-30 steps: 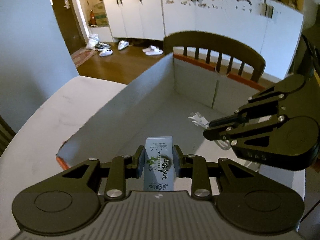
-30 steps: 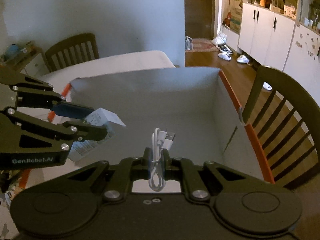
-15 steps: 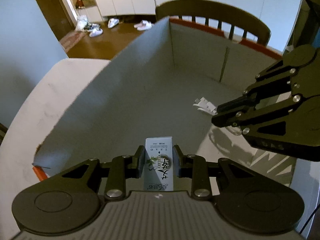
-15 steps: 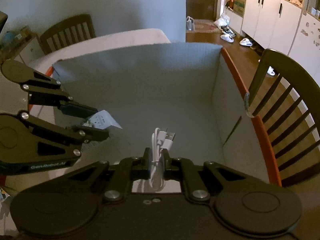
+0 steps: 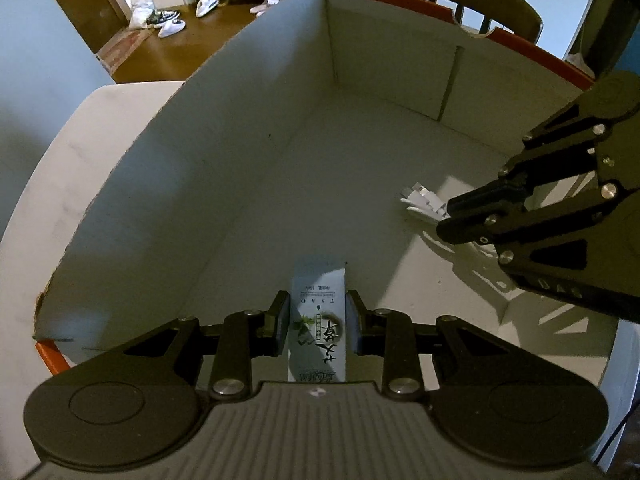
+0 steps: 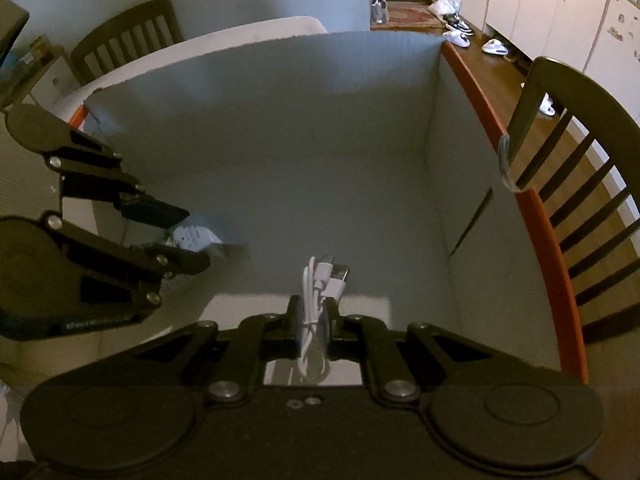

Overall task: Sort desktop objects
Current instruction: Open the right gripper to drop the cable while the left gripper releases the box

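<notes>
A small pale carton printed with tea leaves and dark characters (image 5: pixel 318 320) sits between the fingers of my left gripper (image 5: pixel 318 314), which is shut on it. Both hang inside a large open cardboard box (image 5: pixel 224 152) with grey inner walls and an orange outside. My right gripper (image 6: pixel 314 314) is shut on a coiled white USB cable (image 6: pixel 320 288), also inside the box (image 6: pixel 280 120). From the left wrist the right gripper (image 5: pixel 446 220) enters at the right with the cable (image 5: pixel 422 202) sticking out. From the right wrist the left gripper (image 6: pixel 188 240) holds the carton (image 6: pixel 194 236) at the left.
The box stands on a white table (image 5: pixel 60 168). A dark wooden chair (image 6: pixel 572 152) stands close behind the box's orange right wall. Another chair (image 6: pixel 128 36) is at the table's far side. White cabinets (image 6: pixel 560 12) and shoes on a wooden floor lie beyond.
Both grippers have sunk lower into the box, its walls now rising around them. Each keeps hold of its object.
</notes>
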Tool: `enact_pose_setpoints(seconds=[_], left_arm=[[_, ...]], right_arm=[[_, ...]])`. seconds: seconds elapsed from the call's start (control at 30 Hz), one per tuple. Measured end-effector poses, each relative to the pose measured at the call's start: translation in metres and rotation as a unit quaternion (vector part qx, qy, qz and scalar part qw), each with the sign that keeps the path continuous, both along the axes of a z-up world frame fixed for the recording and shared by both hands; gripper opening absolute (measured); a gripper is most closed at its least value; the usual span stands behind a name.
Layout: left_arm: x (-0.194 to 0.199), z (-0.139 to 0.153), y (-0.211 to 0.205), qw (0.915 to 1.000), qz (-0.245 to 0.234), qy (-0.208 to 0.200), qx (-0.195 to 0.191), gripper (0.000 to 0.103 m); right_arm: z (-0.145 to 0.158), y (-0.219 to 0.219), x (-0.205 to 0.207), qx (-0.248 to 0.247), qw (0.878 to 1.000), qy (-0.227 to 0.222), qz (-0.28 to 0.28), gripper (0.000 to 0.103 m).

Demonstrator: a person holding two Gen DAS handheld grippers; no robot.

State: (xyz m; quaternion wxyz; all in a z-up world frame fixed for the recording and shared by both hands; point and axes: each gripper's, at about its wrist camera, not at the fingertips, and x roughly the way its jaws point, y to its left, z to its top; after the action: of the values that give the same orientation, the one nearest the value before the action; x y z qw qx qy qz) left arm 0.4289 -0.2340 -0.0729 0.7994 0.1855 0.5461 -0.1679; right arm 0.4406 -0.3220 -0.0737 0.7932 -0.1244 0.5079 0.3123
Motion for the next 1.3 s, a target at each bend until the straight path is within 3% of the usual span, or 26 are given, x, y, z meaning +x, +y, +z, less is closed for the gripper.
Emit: enact_pose_setpoints(seconds=[0.33, 1.17, 1.27, 1.3], left_arm=[[-0.003, 0.006, 0.003, 0.9999, 0.011, -0.006, -0.002, 0.028], [-0.052, 0.079, 0.019, 0.9925, 0.056, -0.085, -0.067, 0.028], [-0.061, 0.087, 0.018, 0.9912, 0.060, -0.095, -0.071, 0.035], [-0.064, 0.088, 0.018, 0.9907, 0.060, -0.097, -0.073, 0.049]], right_arm=[[0.003, -0.002, 0.001, 0.001, 1.000, 0.001, -0.002, 0.019], [0.061, -0.028, -0.026, 0.067, 0.997, -0.042, 0.006, 0.036], [0.068, -0.032, -0.032, 0.073, 0.996, -0.049, 0.006, 0.041], [0.070, -0.033, -0.034, 0.076, 0.996, -0.051, 0.005, 0.043]])
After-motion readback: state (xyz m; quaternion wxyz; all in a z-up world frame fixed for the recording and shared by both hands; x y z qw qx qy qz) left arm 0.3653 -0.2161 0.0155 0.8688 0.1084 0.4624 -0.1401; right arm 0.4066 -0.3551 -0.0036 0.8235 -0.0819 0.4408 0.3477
